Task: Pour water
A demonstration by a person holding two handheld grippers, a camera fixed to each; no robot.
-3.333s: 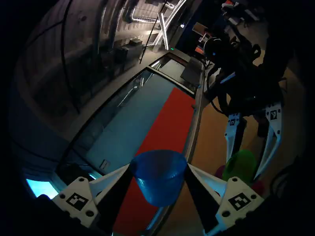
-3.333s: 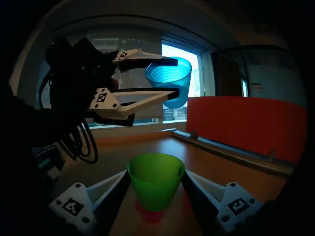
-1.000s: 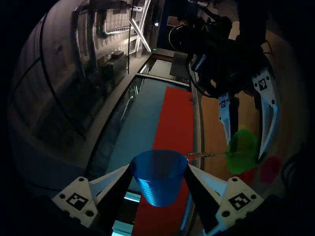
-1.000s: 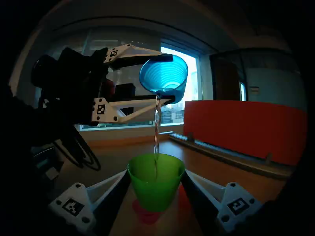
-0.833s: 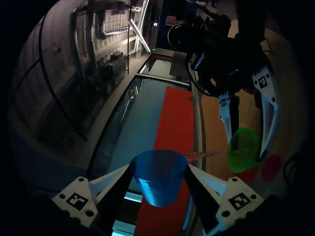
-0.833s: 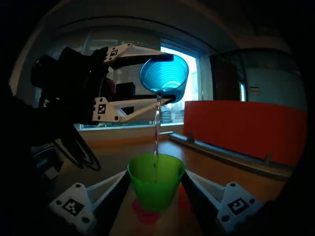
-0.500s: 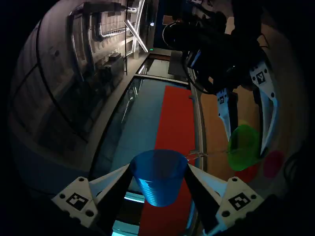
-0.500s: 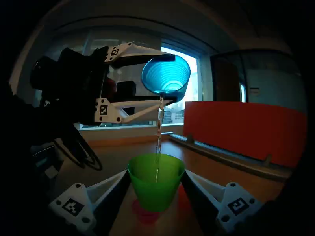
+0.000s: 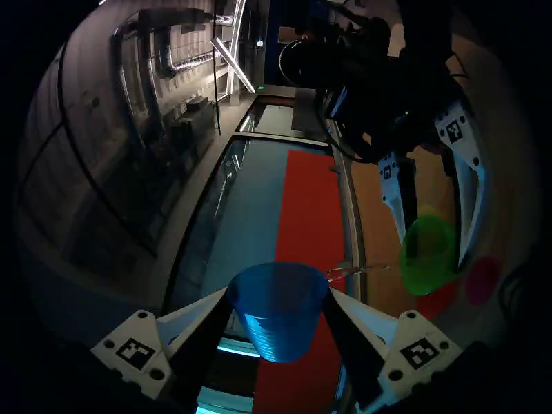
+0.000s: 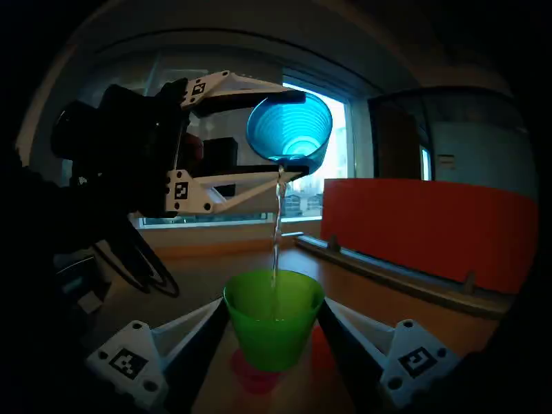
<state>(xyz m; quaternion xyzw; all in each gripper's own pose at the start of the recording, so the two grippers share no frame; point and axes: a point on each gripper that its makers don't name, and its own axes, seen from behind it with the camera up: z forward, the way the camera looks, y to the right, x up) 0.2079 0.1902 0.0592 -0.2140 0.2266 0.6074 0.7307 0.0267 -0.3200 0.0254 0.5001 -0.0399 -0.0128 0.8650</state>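
Note:
My left gripper is shut on a blue plastic cup, tipped onto its side. In the right gripper view that blue cup hangs high with its mouth toward me, and a thin stream of water falls from its rim. The stream lands in a green cup, on which my right gripper is shut, upright just above the wooden table. The left gripper view has the green cup at the right between the right gripper's white fingers.
A red panel stands behind a metal rail at the table's far right edge. A bright window lies behind the cups. A red round mat sits under the green cup. Black cables hang off the left gripper.
The blue cup went from nearly level to tipped, and water now streams into the green cup. Over the last second the pour has continued with only slight shifts.

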